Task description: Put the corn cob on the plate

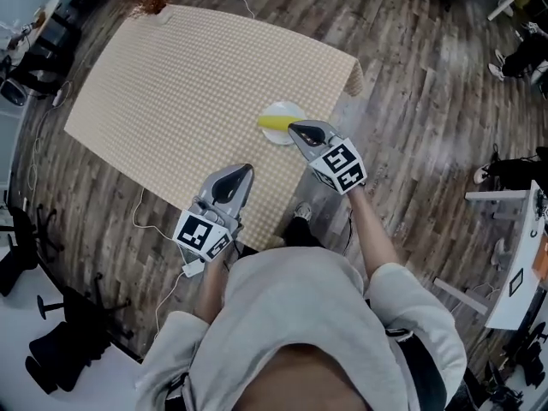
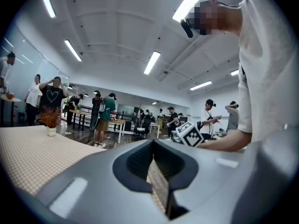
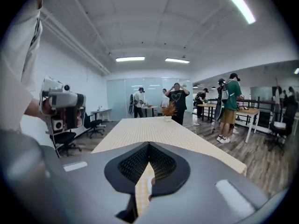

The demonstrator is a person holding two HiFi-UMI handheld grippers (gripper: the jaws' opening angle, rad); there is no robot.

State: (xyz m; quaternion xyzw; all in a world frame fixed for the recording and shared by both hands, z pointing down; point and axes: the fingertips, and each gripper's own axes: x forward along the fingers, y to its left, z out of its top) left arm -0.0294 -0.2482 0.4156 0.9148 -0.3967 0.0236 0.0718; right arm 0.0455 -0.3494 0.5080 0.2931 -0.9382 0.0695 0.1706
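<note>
The corn cob already lies on the small white plate, which sits near the table's right-hand front edge on the checked cloth; the cob's left end reaches to the plate's rim. The right gripper hangs just beside the plate with its jaws pressed together and nothing between them; the left gripper is likewise closed and empty, well apart from the plate. The cob looks light and stiff, probably not fragile; its round body would likely roll, though the bumpy kernels should give the pads some bite. If it needs shifting, the best hold is across its girth at mid-length; the plate may slide under a push.
</note>
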